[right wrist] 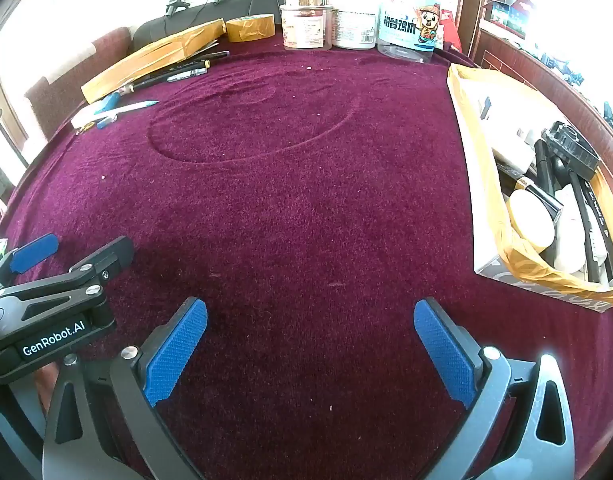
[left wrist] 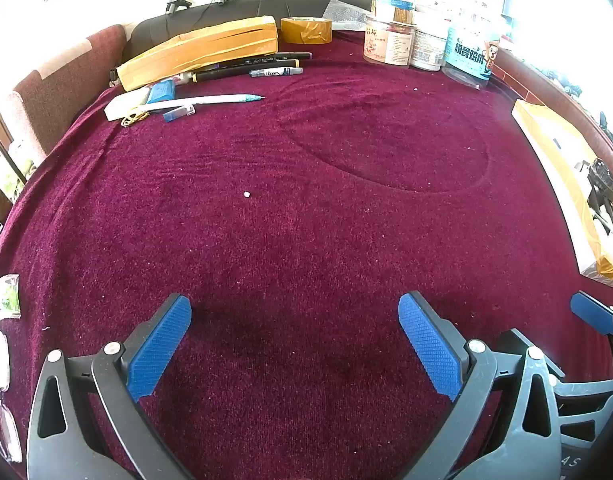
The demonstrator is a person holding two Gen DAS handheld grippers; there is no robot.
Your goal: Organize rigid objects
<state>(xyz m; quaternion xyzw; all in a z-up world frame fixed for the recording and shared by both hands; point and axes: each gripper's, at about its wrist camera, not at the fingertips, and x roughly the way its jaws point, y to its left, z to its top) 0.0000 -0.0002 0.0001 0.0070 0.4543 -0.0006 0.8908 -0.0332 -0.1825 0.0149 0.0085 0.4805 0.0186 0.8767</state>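
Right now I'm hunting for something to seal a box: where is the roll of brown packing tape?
The roll of brown packing tape stands at the table's far edge in both wrist views, between the tape-wrapped flat package on its left and the clear snack jar on its right.

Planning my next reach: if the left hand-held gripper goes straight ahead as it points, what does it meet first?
Only bare cloth for a long stretch; the left hand-held gripper would probably first reach the tape roll at the far edge, though depth is unclear.

Daylight from behind the bench [left wrist: 306, 220] blows my far background out to white glare, my fingers [left wrist: 160, 346] cast soft shadows, and fisheye bending darkens the corners.
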